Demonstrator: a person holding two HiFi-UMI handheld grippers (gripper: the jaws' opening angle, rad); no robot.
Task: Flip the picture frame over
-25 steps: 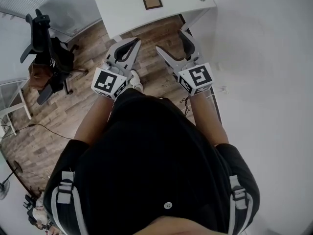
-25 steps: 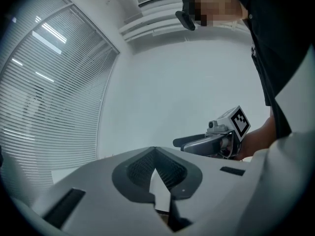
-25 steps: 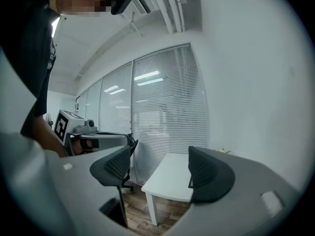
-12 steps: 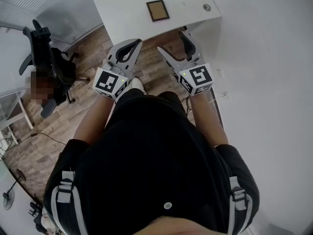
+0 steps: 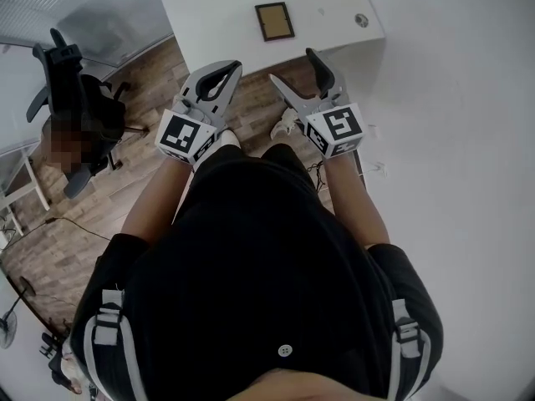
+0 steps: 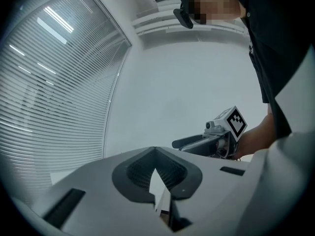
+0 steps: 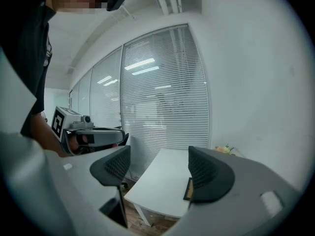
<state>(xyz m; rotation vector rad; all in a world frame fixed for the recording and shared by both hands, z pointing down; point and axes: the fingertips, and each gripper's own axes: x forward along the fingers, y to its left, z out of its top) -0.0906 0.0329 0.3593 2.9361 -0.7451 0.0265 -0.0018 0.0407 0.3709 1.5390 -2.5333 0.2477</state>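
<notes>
A small picture frame (image 5: 274, 21) with a dark rim and brown panel lies flat on the white table (image 5: 209, 15) ahead of me. Its edge peeks out beside the right pad in the right gripper view (image 7: 187, 189). Both grippers hang in the air short of the table's near edge, over the wooden floor. My left gripper (image 5: 219, 78) is shut with nothing in it; its pads meet in the left gripper view (image 6: 156, 156). My right gripper (image 5: 294, 68) is open and holds nothing, with the table (image 7: 157, 181) showing between its pads.
A small round object (image 5: 361, 21) sits near the table's right corner. A black office chair (image 5: 71, 98) stands on the wooden floor (image 5: 142, 140) to the left. A white wall (image 5: 451, 98) runs along the right. Window blinds (image 7: 157, 97) lie beyond the table.
The table and frame have drawn closer and slid right in the head view as I stepped forward. Both grippers keep their pose, left shut and right open.
</notes>
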